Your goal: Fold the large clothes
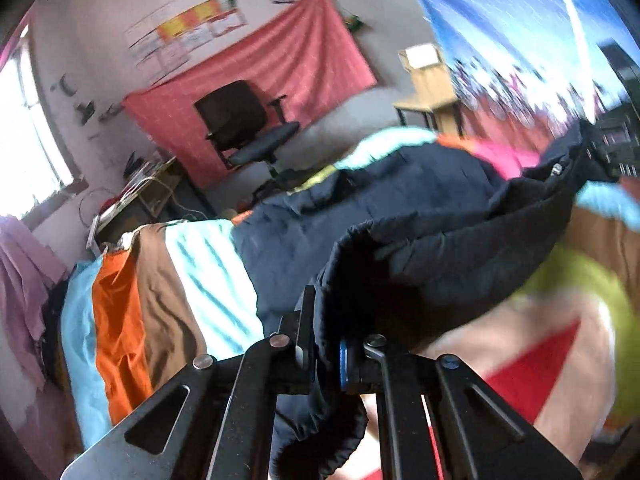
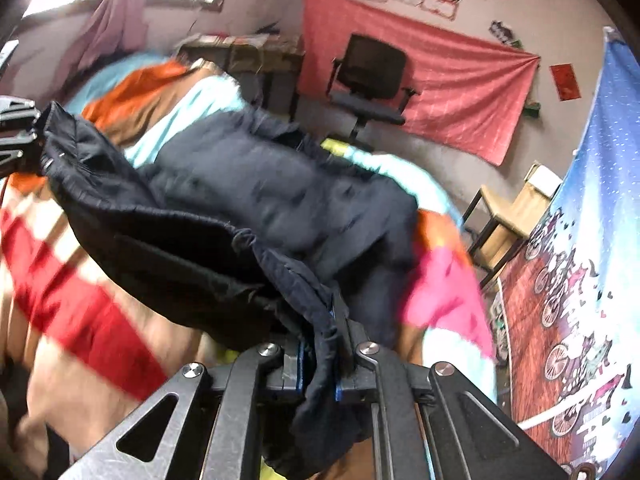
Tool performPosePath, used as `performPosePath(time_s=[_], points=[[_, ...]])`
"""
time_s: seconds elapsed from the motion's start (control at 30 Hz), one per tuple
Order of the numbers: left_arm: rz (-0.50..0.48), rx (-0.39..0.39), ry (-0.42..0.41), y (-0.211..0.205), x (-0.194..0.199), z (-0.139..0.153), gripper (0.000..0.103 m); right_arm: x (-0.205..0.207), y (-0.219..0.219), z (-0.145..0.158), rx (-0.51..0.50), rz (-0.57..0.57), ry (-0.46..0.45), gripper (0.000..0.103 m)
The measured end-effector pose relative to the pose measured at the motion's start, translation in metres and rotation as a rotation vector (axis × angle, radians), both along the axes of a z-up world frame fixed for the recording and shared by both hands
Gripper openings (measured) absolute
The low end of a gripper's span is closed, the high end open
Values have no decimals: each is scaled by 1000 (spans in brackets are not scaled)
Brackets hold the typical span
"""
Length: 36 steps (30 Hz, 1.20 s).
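Note:
A large dark navy padded jacket (image 1: 400, 216) lies over a bed covered in a striped multicolour sheet (image 1: 160, 280). My left gripper (image 1: 326, 356) is shut on one edge of the jacket and holds it lifted above the bed. My right gripper (image 2: 318, 364) is shut on another edge of the jacket (image 2: 260, 200), with cloth bunched between its jaws. The far part of the jacket rests on the bed. The left gripper also shows at the left edge of the right wrist view (image 2: 16, 132), and the right gripper at the right edge of the left wrist view (image 1: 612, 148).
A black office chair (image 1: 244, 128) stands past the bed before a red cloth hung on the wall (image 1: 280, 72). A wooden side table (image 2: 508, 216) stands by a blue patterned hanging (image 2: 592, 240). A cluttered desk (image 1: 140, 196) and a bright window (image 1: 24, 128) are to the left.

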<state>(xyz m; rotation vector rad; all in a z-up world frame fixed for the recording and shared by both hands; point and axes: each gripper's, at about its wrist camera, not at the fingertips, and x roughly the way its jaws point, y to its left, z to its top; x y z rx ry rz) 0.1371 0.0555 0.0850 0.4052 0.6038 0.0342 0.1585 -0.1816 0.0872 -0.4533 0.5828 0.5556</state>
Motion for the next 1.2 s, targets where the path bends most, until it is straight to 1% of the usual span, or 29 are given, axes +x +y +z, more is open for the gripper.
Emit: performPosePath(time_s=[0.03,0.1,0.17,0.33,0.47,0.67,0.73,0.83,0.93,1.03,1.2], points=[[22,-24,-8,2,14,11,7,9,1,10,13,-8,-10,9],[47,-47,-21,6,33,23,7,26,2,23,32,-20,-28,9],[72,-40,-45,8,59,34,7,46,10,36,28,-24,-70,9],[144,-36,-56,15,117,48,6,109,36,54,0,-50,-99,8],[201,-54,-52,32,165,50,6,155,62,57,-42,-67,-149,8],[251,-26,-57,48,227,35,6,221,88,48,-38,-131,-154,8],[273,-35,-51,57,244,27,6,240,93,44,-38,-149,-146,8],[308,-70,-28,74,271,12,6,267,105,34,-48,-172,-141,8],[329,-72,5,89,297,-1,6,293,117,22,-54,-189,-117,8],[337,-79,32,99,316,-15,6,316,129,7,-56,-209,-85,8],[337,-93,81,109,336,-36,6,340,140,-15,-64,-229,-48,9]])
